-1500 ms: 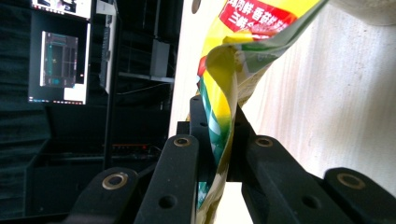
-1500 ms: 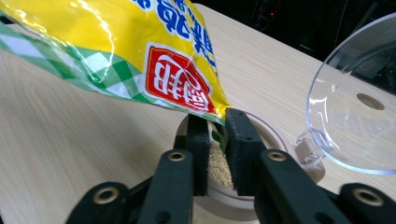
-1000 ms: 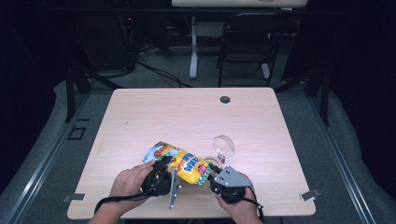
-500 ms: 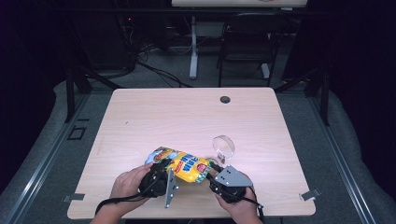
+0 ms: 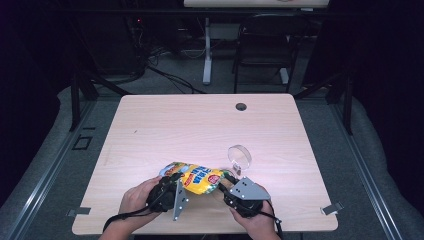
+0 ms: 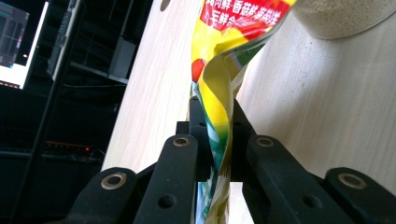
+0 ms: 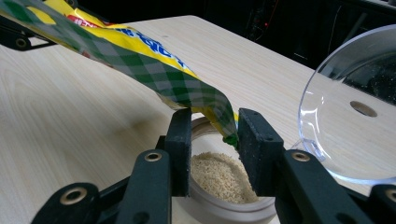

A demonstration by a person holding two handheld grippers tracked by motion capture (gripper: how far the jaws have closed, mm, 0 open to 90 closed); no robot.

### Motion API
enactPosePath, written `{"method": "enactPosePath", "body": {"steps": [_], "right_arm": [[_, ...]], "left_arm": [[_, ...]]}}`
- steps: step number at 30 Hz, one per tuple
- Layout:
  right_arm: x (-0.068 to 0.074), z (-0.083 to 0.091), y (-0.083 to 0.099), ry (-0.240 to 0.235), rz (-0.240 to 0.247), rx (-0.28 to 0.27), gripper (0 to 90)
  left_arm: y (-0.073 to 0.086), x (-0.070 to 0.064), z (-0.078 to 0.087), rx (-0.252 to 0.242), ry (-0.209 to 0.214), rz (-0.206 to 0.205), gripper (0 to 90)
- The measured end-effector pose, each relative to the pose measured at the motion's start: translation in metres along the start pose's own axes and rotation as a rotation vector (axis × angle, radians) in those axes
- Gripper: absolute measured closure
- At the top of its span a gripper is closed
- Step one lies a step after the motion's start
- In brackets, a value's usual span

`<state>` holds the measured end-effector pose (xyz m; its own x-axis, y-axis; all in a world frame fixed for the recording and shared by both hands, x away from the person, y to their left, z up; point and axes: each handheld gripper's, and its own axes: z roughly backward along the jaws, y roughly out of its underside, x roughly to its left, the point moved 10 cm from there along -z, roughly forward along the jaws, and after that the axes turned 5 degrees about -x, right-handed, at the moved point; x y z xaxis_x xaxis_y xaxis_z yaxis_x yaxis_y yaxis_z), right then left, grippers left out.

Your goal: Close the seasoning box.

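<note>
yellow snack bag (image 5: 197, 178), printed with red and blue lettering and a green checked end, held off the table (image 5: 165, 130) near its front edge and stretched between the two grippers. left gripper (image 5: 170, 192): fingers (image 6: 198, 140) clenched on one edge of the bag, the foil folded upright between them. right gripper (image 5: 227, 186): fingers (image 7: 180, 140) grasping the bag's green checked corner, which is pressed against one finger while a gap shows beside the other. directly below the bag's corner, a round container (image 7: 224, 196) holding pale granules stands on the table. just beside the bag, on its far right, a clear round lid (image 5: 240, 155) leans tilted. well beyond the bag, a dark grommet hole (image 5: 241, 106) sits near the table's far edge.
</note>
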<state>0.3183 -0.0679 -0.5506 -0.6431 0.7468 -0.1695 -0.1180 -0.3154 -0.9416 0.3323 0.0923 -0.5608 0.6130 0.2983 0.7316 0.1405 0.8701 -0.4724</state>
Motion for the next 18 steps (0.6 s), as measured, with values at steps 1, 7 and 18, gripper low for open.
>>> {"method": "enactPosePath", "body": {"steps": [1,7,18], "right_arm": [[0.0001,-0.0001,-0.0004,0.000,0.000,-0.001,65.7],[-0.0005,-0.0005,-0.0025,0.000,0.007,0.003,65.9],[0.0002,-0.0025,-0.0056,-0.005,0.005,-0.003,66.2]], "left_arm": [[0.0006,-0.0004,-0.0005,-0.003,0.002,0.005,85.9],[0.0039,-0.0032,-0.0038,-0.010,0.018,0.036,86.1],[0.0098,-0.0095,-0.0087,-0.011,0.039,0.075,86.0]]}}
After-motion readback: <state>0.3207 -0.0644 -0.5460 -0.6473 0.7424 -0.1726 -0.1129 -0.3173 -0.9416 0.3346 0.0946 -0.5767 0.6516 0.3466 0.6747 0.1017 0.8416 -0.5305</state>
